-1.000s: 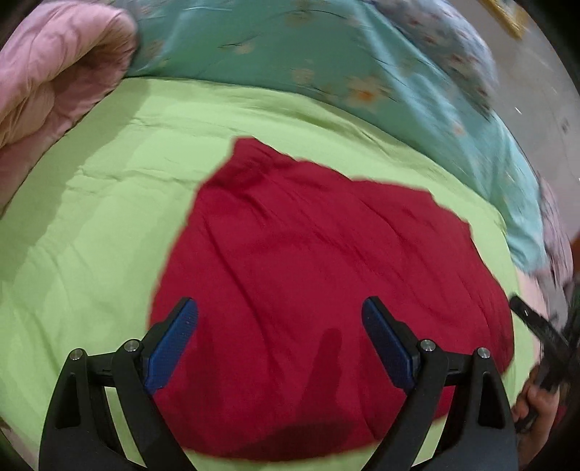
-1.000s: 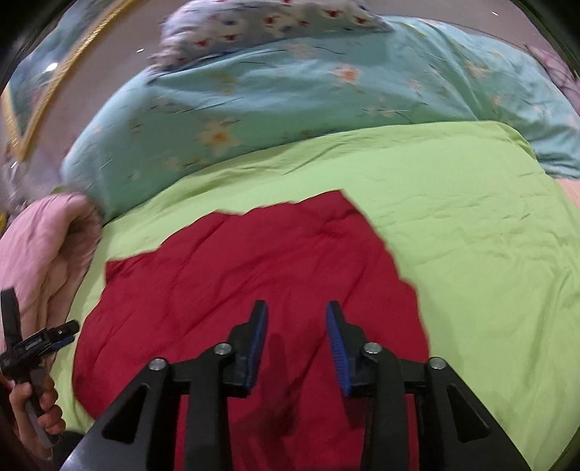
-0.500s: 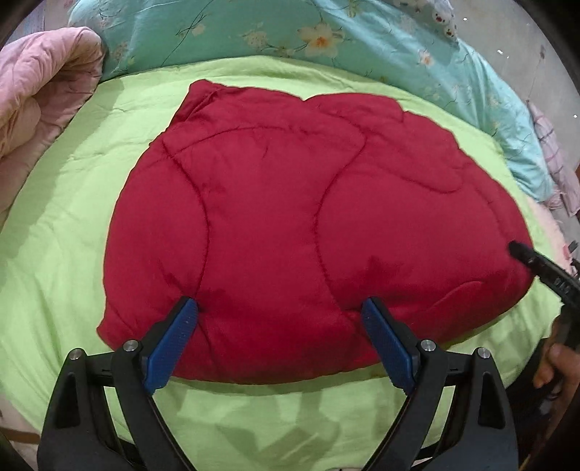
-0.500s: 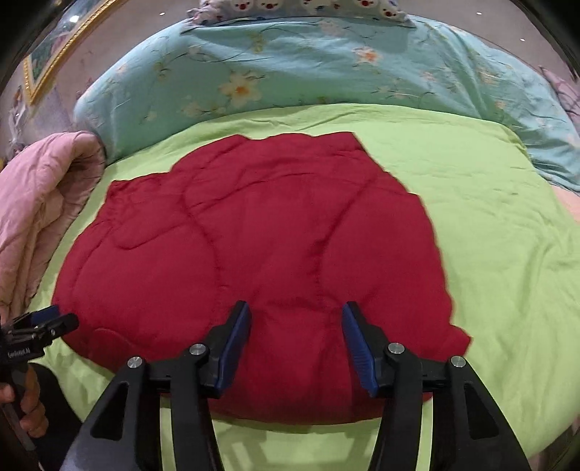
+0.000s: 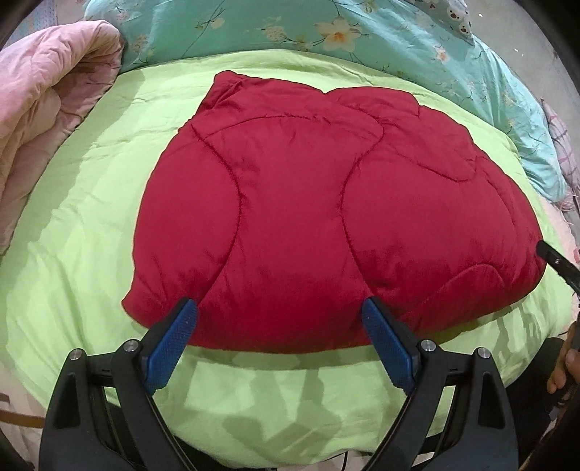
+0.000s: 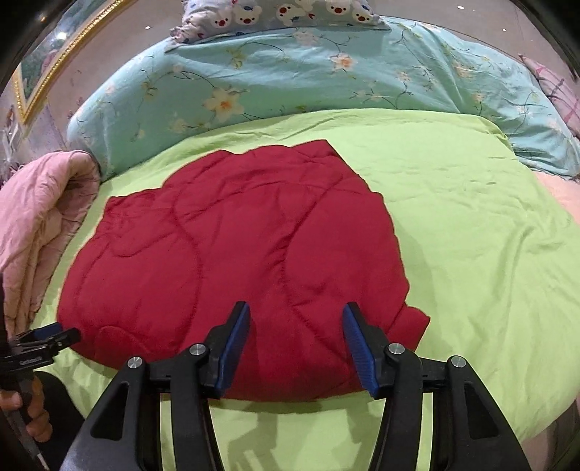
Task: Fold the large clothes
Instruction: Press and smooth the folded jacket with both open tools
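Bed under a lime-green sheet, wrinkled, filling most of both views. Teal floral duvet bunched along the far side, well beyond both tools; bear-print pillow past that. Pink quilt heaped to the far left of the left hand-held gripper.

Red quilt, folded into a padded, stitched block, lying flat on the sheet straight ahead of the left hand-held gripper. Near edge just beyond the blue pads, not between them. Jaws spread wide, holding nothing.

Right hand-held gripper likewise spread, though less widely, empty, hovering above the near edge of the red quilt, toward its right corner. Bare green sheet to the right of it. Left tool's tip and the hand gripping it at the far left of that view, just beside the quilt's left corner.
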Demonstrator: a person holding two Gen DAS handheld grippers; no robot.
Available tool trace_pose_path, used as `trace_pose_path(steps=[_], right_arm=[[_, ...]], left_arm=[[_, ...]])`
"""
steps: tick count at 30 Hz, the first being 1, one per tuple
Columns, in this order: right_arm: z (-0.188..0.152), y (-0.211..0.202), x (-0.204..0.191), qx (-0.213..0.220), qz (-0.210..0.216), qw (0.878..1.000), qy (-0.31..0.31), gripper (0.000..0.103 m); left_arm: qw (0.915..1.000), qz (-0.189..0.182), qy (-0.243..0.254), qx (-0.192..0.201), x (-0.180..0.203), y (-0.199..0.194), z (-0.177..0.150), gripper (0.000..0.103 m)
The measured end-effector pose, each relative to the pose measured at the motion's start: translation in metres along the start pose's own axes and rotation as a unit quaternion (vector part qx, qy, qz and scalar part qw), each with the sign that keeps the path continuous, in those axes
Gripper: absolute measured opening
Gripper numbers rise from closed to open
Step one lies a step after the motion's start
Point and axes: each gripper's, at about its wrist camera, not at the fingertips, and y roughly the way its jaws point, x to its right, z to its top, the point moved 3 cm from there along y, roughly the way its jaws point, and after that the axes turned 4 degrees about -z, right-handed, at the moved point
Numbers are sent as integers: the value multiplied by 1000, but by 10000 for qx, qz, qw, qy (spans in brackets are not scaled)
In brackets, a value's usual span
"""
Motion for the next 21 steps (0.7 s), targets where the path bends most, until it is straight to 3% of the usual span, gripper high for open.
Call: trace_pose_path(steps=[21], right_arm=[[-22,-33,-31,3,355,9992,-165,57]], left_arm=[[9996,198,176,109,8,-23,-12,93]])
